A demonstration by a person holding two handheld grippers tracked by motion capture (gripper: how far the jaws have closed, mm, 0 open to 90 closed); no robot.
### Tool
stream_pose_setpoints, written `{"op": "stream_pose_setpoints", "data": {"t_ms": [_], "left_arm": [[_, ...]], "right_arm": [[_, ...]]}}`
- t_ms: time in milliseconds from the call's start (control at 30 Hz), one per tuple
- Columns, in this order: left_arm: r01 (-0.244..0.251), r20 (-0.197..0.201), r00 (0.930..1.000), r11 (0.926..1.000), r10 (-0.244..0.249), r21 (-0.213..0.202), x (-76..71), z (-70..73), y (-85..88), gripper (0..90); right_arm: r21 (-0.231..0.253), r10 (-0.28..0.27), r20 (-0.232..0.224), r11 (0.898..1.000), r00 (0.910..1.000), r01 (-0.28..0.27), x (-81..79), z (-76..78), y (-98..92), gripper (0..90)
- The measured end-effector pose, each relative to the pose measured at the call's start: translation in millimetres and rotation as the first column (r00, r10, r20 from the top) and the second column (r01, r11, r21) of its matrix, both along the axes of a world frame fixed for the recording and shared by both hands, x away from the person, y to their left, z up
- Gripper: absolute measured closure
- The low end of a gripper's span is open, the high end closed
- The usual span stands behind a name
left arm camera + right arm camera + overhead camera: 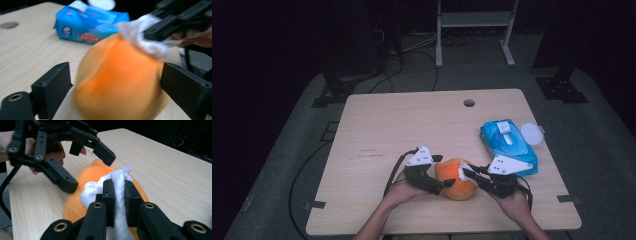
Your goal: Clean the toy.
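Right gripper (117,192) pinches a white wipe (117,182) onto the orange toy (455,178), likely to clean it. Left gripper (438,176) straddles the toy, jaws wide and not pressing.

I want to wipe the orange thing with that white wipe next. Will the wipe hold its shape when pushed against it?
Probably not. The white wipe bunches and folds where the right gripper pinches it, so it looks limp and soft. It drapes over the orange thing, hinting that it will follow the surface rather than push back. It also looks light.
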State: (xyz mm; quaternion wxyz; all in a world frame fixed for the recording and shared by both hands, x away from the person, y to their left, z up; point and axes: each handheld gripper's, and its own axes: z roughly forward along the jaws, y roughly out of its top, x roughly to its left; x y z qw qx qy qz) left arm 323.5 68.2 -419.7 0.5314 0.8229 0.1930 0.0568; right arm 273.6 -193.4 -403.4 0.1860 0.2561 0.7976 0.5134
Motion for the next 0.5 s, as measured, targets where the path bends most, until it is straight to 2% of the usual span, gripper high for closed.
{"op": "stream_pose_setpoints", "data": {"t_ms": [67, 133, 167, 200, 267, 300, 367, 400, 433, 500], "left_arm": [[0.007, -0.038, 0.9992, 0.9999, -0.007, -0.015, 3.1, -3.4, 0.0, 7.7], [0.03, -0.084, 0.996, 0.9995, -0.03, -0.007, 5.1, -7.3, -3.8, 7.7], [0.03, -0.084, 0.996, 0.9995, -0.03, -0.007, 5.1, -7.3, -3.8, 7.7], [0.043, -0.113, 0.9926, 0.999, -0.044, -0.013, 6.5, -10.1, -5.2, 6.8], [0.061, -0.128, 0.9898, 0.9978, -0.064, -0.024, 6.7, -13.9, -7.0, 5.8], [0.07, -0.131, 0.9888, 0.9973, -0.072, -0.021, 6.7, -16.2, -8.4, 5.8], [0.065, -0.127, 0.9893, 0.9966, -0.071, -0.051, 5.0, -19.8, -9.9, 8.9], [0.065, -0.127, 0.9893, 0.9966, -0.071, -0.051, 5.0, -19.8, -9.9, 13.9], [0.061, -0.101, 0.9927, 0.9966, -0.066, -0.055, 2.3, -17.7, -9.1, 20.5], [0.068, -0.081, 0.9941, 0.9958, -0.073, -0.062, -1.5, -9.2, -8.1, 29.8]], "right_arm": [[0.009, -0.008, -0.007, 1.0, 0.9999, 0.008, 0.0, -1.2, -4.7, 81.0], [0.017, -0.006, -0.014, 1.0, 0.9999, 0.006, -0.4, -2.7, -7.4, 81.0], [0.017, -0.006, -0.014, 1.0, 0.9999, 0.006, -0.4, -2.7, -7.4, 81.0], [0.013, -0.004, -0.017, 1.0, 0.9998, 0.004, -1.8, -3.7, -9.7, 81.0], [0.014, -0.008, -0.02, 1.0, 0.9998, 0.008, -2.4, -4.2, -12.4, 81.0], [0.014, -0.011, -0.023, 1.0, 0.9997, 0.011, -2.4, -4.3, -14.0, 81.0], [0.025, -0.017, -0.032, 1.0, 0.9994, 0.018, -1.7, -4.7, -17.1, 81.0], [0.025, -0.017, -0.032, 1.0, 0.9994, 0.018, -1.7, -4.7, -17.1, 81.0], [0.028, -0.021, -0.026, 0.999, 0.9994, 0.021, -1.7, -2.3, -17.9, 80.9], [0.039, -0.021, -0.018, 0.999, 0.9996, 0.022, -1.6, 1.8, -18.3, 80.9]]}}
